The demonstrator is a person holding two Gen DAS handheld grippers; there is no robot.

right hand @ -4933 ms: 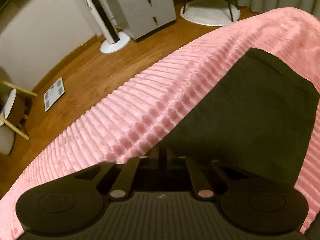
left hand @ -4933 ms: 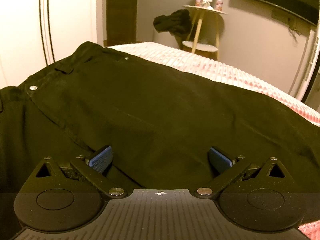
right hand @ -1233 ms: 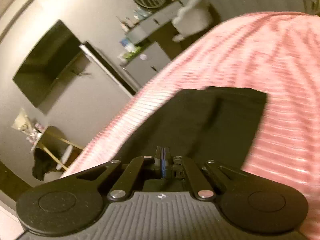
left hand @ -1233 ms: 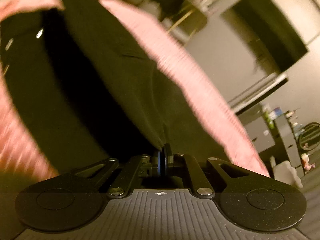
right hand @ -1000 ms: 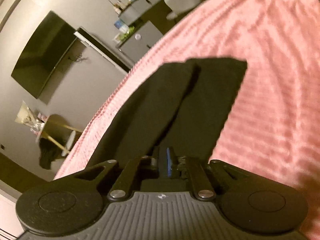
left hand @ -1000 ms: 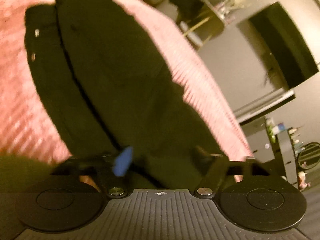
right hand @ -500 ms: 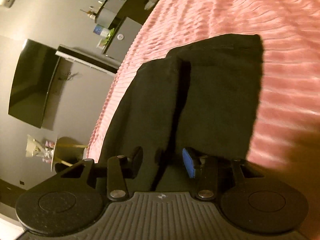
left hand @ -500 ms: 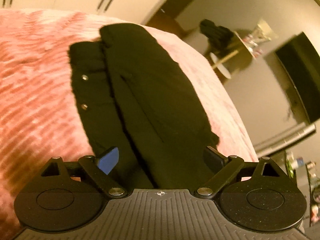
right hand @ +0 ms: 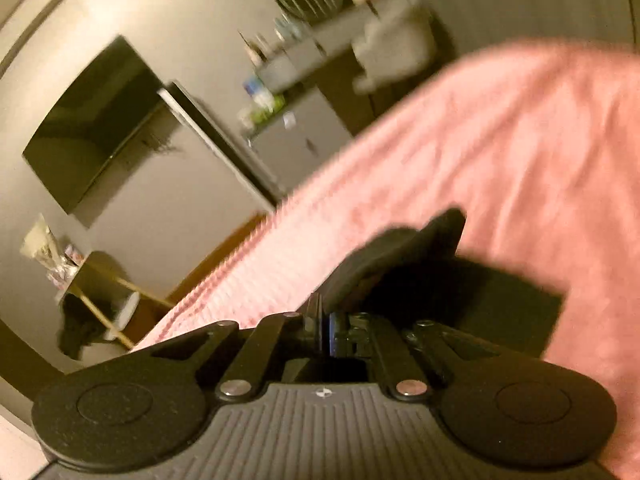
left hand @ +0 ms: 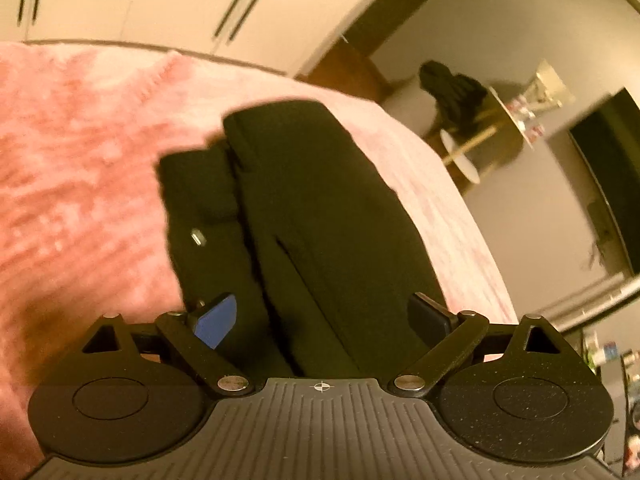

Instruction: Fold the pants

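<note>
The black pants [left hand: 320, 216] lie folded lengthwise on the pink ribbed bedspread [left hand: 80, 152], one leg stacked on the other, a rivet showing on the lower layer. My left gripper [left hand: 322, 314] is open and empty, hovering over the near part of the pants. In the right wrist view my right gripper [right hand: 325, 330] is shut on a black fold of the pants [right hand: 380, 264], which rises from the jaws; the leg end lies dark on the bedspread [right hand: 520, 168] beyond.
A small round side table [left hand: 496, 120] with black clothing draped on it stands past the bed. A wall TV [right hand: 92, 124], a grey cabinet [right hand: 296, 136] and white wardrobe doors [left hand: 160, 0] line the room. Wooden floor shows beside the bed.
My right gripper was open half a second ago and is now shut on the pants' fabric and has tilted up. My left gripper stays open and has drawn back a little.
</note>
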